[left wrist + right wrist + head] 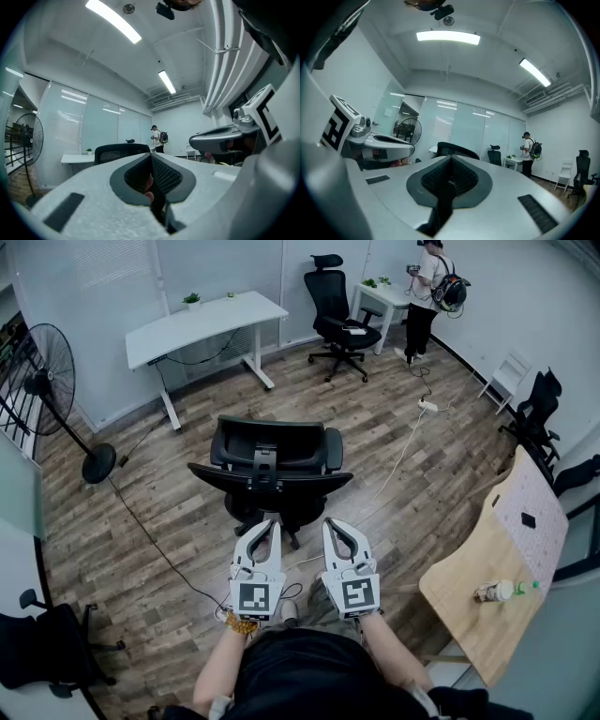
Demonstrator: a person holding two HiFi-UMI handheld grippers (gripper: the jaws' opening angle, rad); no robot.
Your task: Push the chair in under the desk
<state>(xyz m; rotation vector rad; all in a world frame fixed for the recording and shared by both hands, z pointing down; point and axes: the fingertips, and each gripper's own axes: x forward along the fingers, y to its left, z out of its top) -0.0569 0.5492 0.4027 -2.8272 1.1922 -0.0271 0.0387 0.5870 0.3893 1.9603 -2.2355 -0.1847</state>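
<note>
1. Since the task is a push rather than a lift, both claws are closed tight with nothing between the jaws. The left gripper and right gripper work as blunt bumpers, not clamps.
2. They are held level and side by side, just behind the chair. This probably lets the force land evenly on both halves of the backrest, so the chair rolls straight instead of swivelling.
3. The chair stands in the open floor with its back towards the person and its seat facing the desk, well apart from it. It needs a long roll forward and slightly left.
4. Whether the tips touch the backrest yet cannot be told. The gripper views show the mesh back a little beyond the jaws, so contact seems not yet made.
5. A cable trails across the floor left of the chair, and the castors might catch on it.
</note>
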